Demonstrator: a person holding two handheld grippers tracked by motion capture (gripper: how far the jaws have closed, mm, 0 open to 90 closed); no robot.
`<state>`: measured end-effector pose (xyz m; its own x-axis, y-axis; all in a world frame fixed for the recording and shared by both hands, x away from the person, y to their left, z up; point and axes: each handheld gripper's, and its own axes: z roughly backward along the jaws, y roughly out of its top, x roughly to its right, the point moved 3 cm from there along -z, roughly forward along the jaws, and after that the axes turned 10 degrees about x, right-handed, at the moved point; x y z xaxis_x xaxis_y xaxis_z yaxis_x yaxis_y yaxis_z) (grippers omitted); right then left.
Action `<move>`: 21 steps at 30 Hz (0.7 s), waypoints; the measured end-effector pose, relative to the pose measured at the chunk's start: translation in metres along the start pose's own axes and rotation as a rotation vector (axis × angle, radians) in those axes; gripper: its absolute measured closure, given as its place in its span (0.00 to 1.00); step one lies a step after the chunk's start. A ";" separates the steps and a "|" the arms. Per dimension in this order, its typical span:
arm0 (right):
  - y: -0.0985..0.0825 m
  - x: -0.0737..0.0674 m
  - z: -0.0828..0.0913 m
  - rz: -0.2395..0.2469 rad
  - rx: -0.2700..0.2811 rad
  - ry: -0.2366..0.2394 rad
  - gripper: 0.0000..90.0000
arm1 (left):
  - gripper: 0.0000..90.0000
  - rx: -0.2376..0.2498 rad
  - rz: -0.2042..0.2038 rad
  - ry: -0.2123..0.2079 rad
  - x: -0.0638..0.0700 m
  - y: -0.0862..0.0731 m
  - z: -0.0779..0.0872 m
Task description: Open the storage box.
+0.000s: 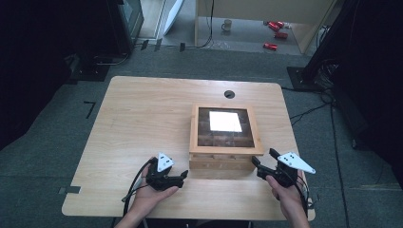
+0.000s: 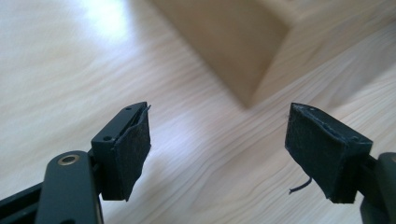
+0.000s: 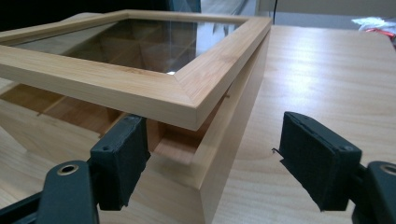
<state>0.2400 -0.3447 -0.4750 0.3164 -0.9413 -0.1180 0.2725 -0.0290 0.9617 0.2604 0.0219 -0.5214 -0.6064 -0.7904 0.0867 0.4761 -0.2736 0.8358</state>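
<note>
A wooden box (image 1: 223, 152) with a glass-paned lid (image 3: 140, 88) stands at the middle of the table (image 1: 138, 123). In the right gripper view the lid's front edge sits raised above the base (image 3: 233, 140), leaving a gap. My right gripper (image 1: 263, 156) is at the box's front right corner, open; that corner lies between its jaws (image 3: 210, 144), with one pad (image 3: 121, 158) under the lid edge. My left gripper (image 1: 183, 176) is low over the table beside the box's front left corner (image 2: 233, 42). It is open with nothing between its pads (image 2: 217, 135).
A round cable hole (image 1: 229, 94) is in the table behind the box. On the floor beyond the table stand a mug (image 1: 227, 24) and some red items (image 1: 275, 28). Bare tabletop lies left of the box.
</note>
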 end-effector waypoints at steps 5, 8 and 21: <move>0.009 0.000 0.000 0.011 0.016 -0.001 0.27 | 0.24 -0.019 0.008 0.026 -0.009 -0.008 0.002; 0.017 0.001 -0.001 0.015 0.034 -0.008 0.27 | 0.23 -0.040 -0.013 0.046 -0.012 -0.014 0.000; 0.049 0.005 -0.011 0.077 0.054 -0.023 0.27 | 0.16 -0.032 -0.049 0.098 -0.009 -0.019 -0.005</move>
<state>0.2649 -0.3468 -0.4313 0.3135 -0.9488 -0.0382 0.1983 0.0261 0.9798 0.2595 0.0313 -0.5403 -0.5648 -0.8252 -0.0089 0.4686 -0.3296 0.8196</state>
